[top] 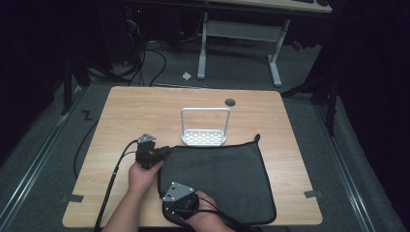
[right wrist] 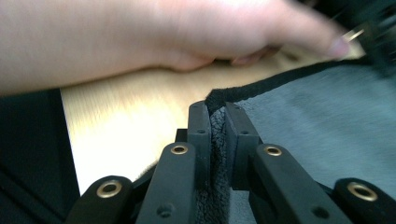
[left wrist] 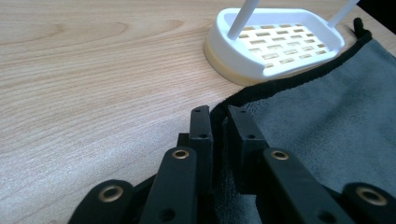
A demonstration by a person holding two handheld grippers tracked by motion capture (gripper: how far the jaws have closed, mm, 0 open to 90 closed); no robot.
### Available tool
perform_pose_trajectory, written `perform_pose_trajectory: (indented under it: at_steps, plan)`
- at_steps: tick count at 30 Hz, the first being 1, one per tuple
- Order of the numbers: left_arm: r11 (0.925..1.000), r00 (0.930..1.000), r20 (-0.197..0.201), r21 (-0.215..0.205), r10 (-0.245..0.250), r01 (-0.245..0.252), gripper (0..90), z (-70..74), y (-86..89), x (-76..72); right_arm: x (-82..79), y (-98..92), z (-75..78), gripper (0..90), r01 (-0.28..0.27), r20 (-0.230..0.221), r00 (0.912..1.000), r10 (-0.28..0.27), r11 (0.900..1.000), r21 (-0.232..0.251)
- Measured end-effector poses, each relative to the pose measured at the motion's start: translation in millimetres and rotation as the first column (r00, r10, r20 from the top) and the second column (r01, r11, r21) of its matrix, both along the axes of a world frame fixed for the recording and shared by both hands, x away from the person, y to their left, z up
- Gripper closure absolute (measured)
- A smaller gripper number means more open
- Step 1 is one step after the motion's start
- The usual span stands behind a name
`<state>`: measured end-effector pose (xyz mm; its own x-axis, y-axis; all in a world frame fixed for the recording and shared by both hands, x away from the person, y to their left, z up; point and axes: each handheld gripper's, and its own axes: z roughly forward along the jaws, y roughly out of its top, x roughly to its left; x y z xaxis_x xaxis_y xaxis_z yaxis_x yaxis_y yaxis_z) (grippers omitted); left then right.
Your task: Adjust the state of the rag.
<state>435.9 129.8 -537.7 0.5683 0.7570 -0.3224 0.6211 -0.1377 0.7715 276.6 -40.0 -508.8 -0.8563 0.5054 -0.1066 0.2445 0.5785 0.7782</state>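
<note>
Jaws, both grippers — drawn narrow, each pinching the black-bound hem of the grey cloth (top: 222, 176).

Left gripper (left wrist: 218, 122): clamped on the cloth's far-left corner, where the black edging runs up between the pads; in the high view it sits at that corner (top: 164, 151), level with the tabletop. Hold appears meant to anchor the corner.

Right gripper (right wrist: 216, 119): clamped on the near-left edge, a fold of plush pile gathered between the pads; in the high view it lies at the cloth's near-left corner (top: 180, 205), close to the table's front edge. No earlier frame to compare.

Cloth: spread flat over the right-centre of the wooden table (top: 135, 111), far hem just touching the white rack (top: 204, 137). Two corners of one side taken together — judged a preparation for lifting or folding that side across.

White rack: slotted base with a tall looped handle, standing upright at the cloth's far edge.

Left hand (right wrist: 154, 42): crosses the right gripper view, blurred, above the hem.
</note>
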Motion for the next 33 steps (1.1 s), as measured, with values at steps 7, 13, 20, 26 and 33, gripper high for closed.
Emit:
perform_pose_trajectory:
  at_steps: [7,13,20,26,33]
  plan:
    - [0.9863,0.9982,-0.008,-0.154,0.060,-0.061,82.2,7.8,3.8,-7.9,-6.7,-9.9,19.7,83.3,-0.002,0.053,0.9986,-0.002,0.997,0.078]
    - [0.9747,0.9933,-0.010,-0.192,0.115,-0.115,82.7,17.3,26.7,-16.0,-11.5,3.2,26.1,83.3,-0.042,0.076,0.9965,0.035,0.994,0.101]
    - [0.9718,0.9823,-0.008,-0.145,0.187,-0.186,82.9,29.0,79.4,-34.4,-18.4,44.1,29.0,83.1,-0.120,0.094,0.9894,0.110,0.987,0.104]
    - [0.9543,0.9640,0.006,-0.144,0.266,-0.262,83.3,43.6,128.2,-54.1,-25.1,84.3,39.5,83.1,-0.197,0.127,0.9748,0.183,0.975,0.106]
    - [0.9434,0.9541,0.010,-0.153,0.299,-0.294,83.5,48.2,131.7,-57.1,-24.9,88.6,46.0,83.0,-0.201,0.137,0.9732,0.185,0.973,0.114]
